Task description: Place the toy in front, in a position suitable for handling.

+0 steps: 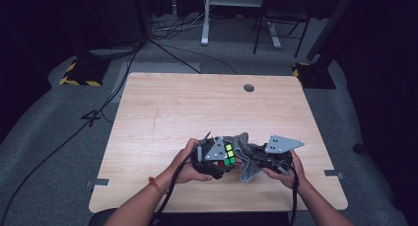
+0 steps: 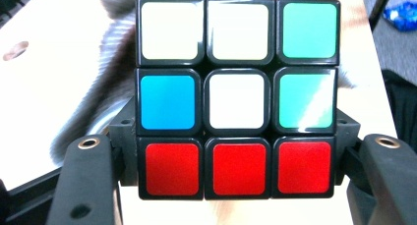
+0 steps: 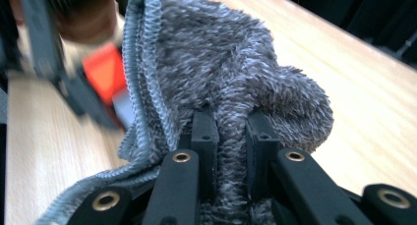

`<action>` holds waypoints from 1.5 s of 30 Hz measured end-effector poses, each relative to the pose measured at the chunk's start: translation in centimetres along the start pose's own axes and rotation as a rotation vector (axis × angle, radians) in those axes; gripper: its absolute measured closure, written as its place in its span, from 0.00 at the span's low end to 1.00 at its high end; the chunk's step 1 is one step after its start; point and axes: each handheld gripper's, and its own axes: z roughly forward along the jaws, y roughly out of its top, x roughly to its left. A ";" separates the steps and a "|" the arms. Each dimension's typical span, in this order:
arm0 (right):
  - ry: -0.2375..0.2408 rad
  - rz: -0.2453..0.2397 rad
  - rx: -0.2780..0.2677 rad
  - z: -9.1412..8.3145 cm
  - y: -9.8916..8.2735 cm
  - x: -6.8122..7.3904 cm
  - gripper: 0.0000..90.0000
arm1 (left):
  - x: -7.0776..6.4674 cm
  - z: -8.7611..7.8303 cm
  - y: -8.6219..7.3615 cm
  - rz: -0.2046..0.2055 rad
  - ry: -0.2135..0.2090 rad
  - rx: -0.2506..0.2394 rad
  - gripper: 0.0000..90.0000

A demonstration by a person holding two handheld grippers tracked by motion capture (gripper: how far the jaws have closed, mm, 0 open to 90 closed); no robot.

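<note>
A Rubik's cube [image 2: 238,97] with white, blue, green and red stickers sits clamped between the jaws of my left gripper [image 2: 238,161]. From above, the cube [image 1: 230,155] shows yellow and green faces beside the left gripper [image 1: 217,157] near the table's front edge. A grey fluffy cloth [image 3: 221,72] is pinched in my right gripper [image 3: 231,131], and it presses against the cube. In the high view the cloth [image 1: 246,154] hangs between both hands, with the right gripper [image 1: 268,159] just right of it.
The light wooden table [image 1: 197,107] has a round cable hole [image 1: 249,88] at the back. Cables, a yellow-black marked base [image 1: 81,73] and desk legs [image 1: 205,23] stand on the grey floor behind.
</note>
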 end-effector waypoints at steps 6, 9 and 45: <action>0.029 -0.002 -0.003 0.0 -0.2 0.4 0.87 | 0.6 -0.5 -0.4 -0.012 0.027 0.000 0.37; 0.042 -0.005 -0.043 -0.4 0.3 0.7 0.87 | 0.5 0.0 -0.5 -0.011 0.017 0.017 0.37; 0.035 0.043 0.004 0.3 -0.7 -0.9 0.88 | 0.1 0.0 0.0 -0.014 -0.015 -0.031 0.37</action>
